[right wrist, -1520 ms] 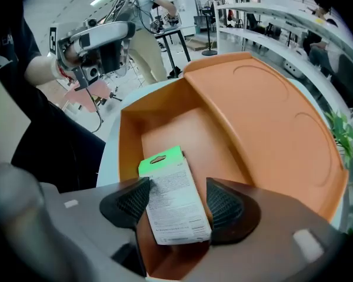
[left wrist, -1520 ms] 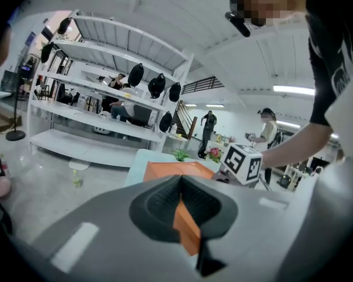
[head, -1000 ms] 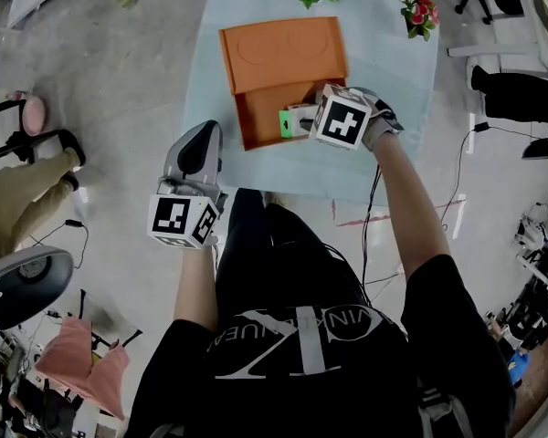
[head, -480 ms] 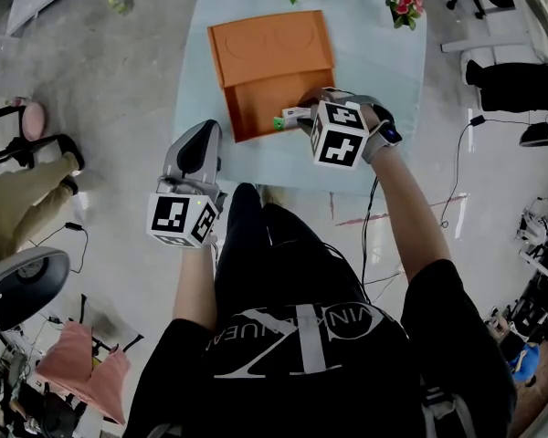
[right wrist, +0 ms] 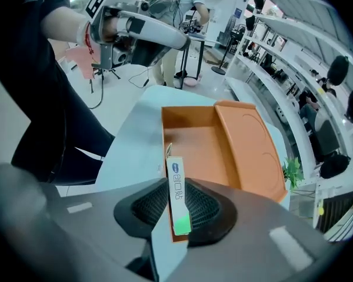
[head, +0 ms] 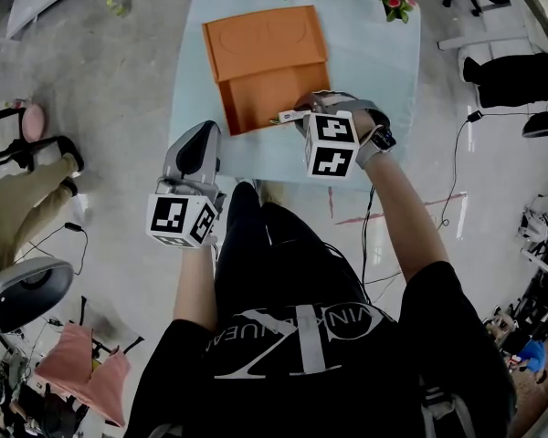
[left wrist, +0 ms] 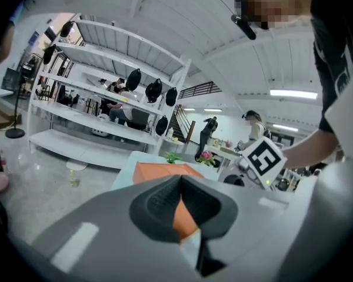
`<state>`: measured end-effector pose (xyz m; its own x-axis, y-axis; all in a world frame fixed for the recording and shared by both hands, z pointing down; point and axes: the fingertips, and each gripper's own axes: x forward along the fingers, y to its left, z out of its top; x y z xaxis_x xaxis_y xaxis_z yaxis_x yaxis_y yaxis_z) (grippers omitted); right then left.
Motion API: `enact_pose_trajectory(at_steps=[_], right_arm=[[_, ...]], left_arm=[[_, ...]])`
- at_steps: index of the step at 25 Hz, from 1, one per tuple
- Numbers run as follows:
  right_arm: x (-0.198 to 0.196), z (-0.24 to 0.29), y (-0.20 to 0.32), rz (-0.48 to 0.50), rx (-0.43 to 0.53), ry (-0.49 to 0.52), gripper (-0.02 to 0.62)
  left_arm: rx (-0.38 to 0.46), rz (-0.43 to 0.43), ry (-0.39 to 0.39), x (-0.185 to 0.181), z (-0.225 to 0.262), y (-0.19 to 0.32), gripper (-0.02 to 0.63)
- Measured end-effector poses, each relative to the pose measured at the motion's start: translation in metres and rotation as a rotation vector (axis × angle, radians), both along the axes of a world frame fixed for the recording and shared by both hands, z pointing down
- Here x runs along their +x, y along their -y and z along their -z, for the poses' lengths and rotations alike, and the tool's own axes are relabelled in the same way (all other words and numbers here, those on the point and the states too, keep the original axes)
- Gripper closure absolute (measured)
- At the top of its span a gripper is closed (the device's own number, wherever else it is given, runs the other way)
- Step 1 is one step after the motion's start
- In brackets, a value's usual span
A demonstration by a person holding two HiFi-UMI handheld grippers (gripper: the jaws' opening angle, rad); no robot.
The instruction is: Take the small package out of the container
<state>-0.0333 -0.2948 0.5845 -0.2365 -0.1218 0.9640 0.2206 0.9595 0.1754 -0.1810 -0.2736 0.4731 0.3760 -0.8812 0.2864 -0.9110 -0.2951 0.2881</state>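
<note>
Head view: we saw the right gripper [head: 290, 117] holding the small package [head: 281, 117] at the near rim of the container [head: 256, 89], likely to lift it clear; left gripper view: left gripper [left wrist: 182, 187] idle, its 2 jaws together, empty; right gripper view: jaws, just closing, pinched the package.

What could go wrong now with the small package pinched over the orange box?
The right gripper, whose fingers have just been closing, holds the small package edge-on by a thin strip, so it may twist or slip out. It hangs by the near wall of the orange container, so a drop could land it back inside.
</note>
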Motion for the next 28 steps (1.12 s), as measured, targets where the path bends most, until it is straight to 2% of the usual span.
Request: enact_pose_trajectory(at_steps=[6,12,20,28], right_arm=[[-0.002,-0.001,-0.002,-0.017,-0.031,-0.031,0.479],[-0.002,-0.001,0.000,0.048,0.015,-0.113,0.442],[0.006,0.002,-0.011,0.022,-0.042,-0.079,0.451],[0.015,0.003,-0.001,-0.033,-0.042,-0.048,0.411]], left_arm=[[-0.003,-0.004,-0.013,0.005,0.000,-0.006,0.606],[-0.006,0.002,-0.027,0.007,0.002,-0.011,0.606],[-0.002,0.008,-0.025,0.006,0.002,-0.015,0.606],[-0.006,0.010,-0.024,0.008,0.000,-0.022,0.606]])
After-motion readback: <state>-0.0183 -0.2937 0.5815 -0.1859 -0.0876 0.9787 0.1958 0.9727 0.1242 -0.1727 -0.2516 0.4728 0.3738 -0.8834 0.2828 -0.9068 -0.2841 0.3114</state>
